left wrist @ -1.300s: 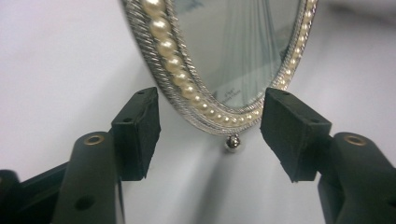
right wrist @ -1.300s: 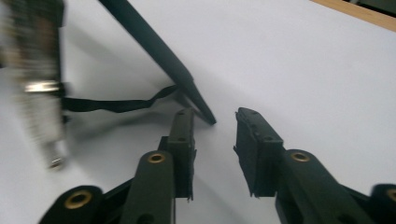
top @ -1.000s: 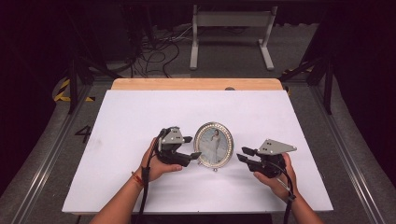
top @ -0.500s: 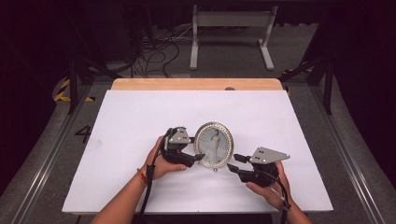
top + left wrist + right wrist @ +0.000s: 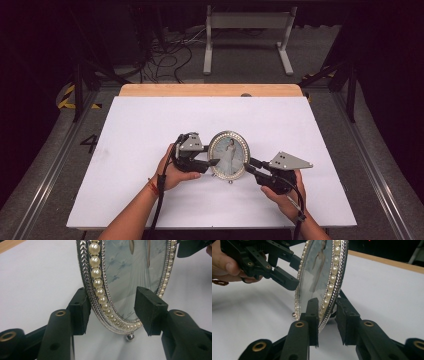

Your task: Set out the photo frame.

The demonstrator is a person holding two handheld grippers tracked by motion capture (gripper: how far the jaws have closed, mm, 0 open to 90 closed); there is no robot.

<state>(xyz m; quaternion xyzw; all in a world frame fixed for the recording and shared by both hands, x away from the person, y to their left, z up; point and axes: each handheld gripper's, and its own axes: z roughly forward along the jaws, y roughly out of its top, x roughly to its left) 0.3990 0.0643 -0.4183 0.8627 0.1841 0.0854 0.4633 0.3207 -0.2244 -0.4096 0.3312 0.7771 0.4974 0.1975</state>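
Pearl-edged oval picture frame [image 5: 229, 155] stands upright near the white table's [image 5: 150, 125] front middle. Left gripper [image 5: 112, 312] straddles its rim, jaws apart. Right gripper [image 5: 327, 315] is clamped on the opposite edge, apparently steadying it.

A table carried the work, its top covered by a white sheet [image 5: 150, 130] that left a strip of bare light wood [image 5: 210, 90] showing along the far edge. An oval pearl-rimmed picture frame [image 5: 229, 155] stood near the middle of the sheet, closer to the near edge, resting on small silver ball feet [image 5: 129, 337]. The table stood on a grey floor [image 5: 380, 150].
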